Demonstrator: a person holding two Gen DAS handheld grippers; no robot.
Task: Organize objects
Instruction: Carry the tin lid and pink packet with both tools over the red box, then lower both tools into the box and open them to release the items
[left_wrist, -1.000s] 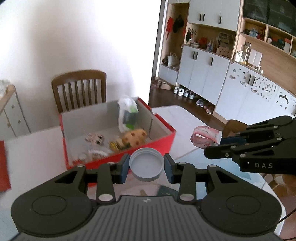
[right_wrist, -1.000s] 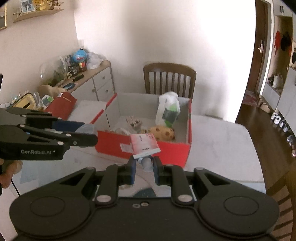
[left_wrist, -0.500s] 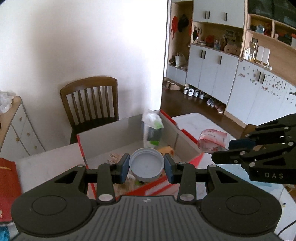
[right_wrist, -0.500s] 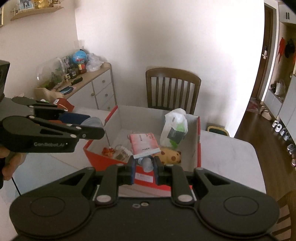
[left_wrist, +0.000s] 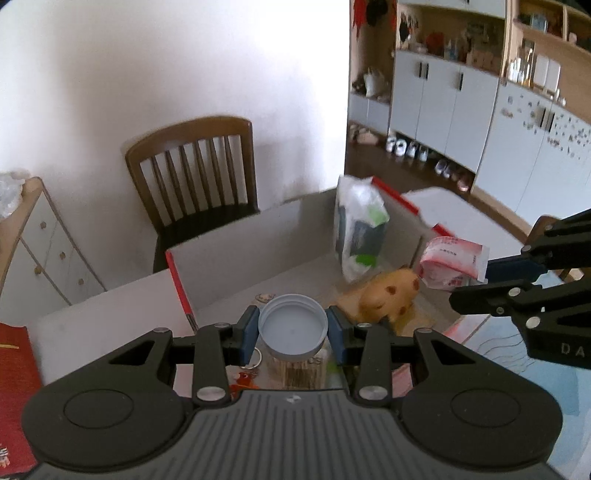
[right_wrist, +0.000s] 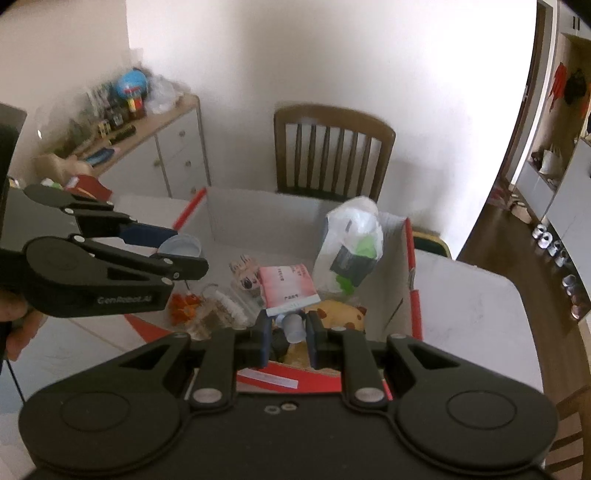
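My left gripper (left_wrist: 292, 330) is shut on a round grey-white lid (left_wrist: 293, 329) and holds it above the left part of the red cardboard box (left_wrist: 180, 284). My right gripper (right_wrist: 287, 329) is shut on a pink-and-white packet (right_wrist: 286, 283), held by its lower end over the box (right_wrist: 413, 280). The same packet (left_wrist: 451, 263) shows in the left wrist view over the box's right side. In the box lie a yellow spotted plush toy (left_wrist: 388, 293), a white plastic bag with a dark and green pack (right_wrist: 352, 245), and small trinkets (right_wrist: 207, 302).
A wooden chair (right_wrist: 330, 151) stands behind the box against the white wall. A sideboard (right_wrist: 147, 155) with clutter is at the left. A red bag (left_wrist: 14, 384) lies on the table at the left. Cupboards and shoes (left_wrist: 443, 162) are at the right.
Both grippers have moved forward and now hang over the open box, each still holding its object. The box looks closer and lower in both views.
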